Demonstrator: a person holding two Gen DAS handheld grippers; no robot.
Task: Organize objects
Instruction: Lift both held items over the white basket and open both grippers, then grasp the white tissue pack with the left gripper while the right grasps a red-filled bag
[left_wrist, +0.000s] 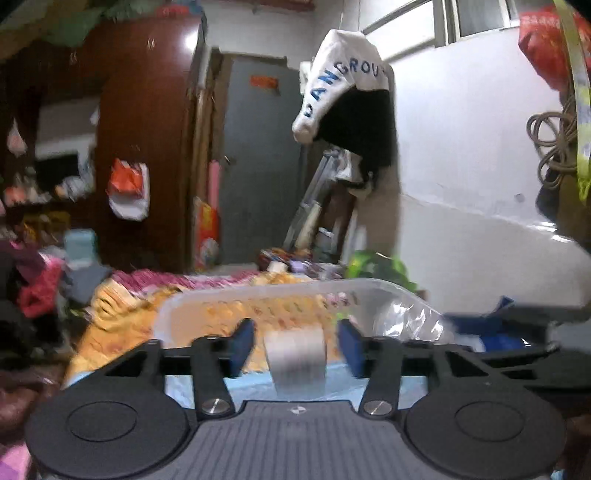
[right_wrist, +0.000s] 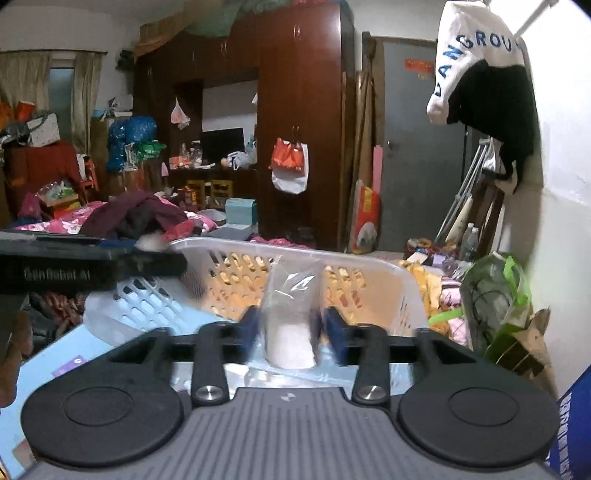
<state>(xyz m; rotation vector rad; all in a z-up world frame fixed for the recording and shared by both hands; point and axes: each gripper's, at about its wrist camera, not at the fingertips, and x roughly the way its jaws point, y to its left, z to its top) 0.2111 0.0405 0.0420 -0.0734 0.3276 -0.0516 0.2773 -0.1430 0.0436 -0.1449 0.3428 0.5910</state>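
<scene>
A white roll wrapped in clear plastic is standing upright between the fingers of my right gripper; the blue pads are sitting just beside its wrap on both sides, jaws parted, and I cannot tell whether they are touching it. Just beyond it, a white slotted laundry basket is lying ahead of that gripper. My left gripper is standing wide too, its blue pads clear of a pale upright roll blurred between them, with the same basket's rim arching behind it. Crinkled clear plastic is bunching to the right of that gripper. Under both grippers a light blue surface is showing. Further ahead, a bed with a yellow patterned cover is spreading out, and beyond it a dark wooden wardrobe and a grey door are standing.
</scene>
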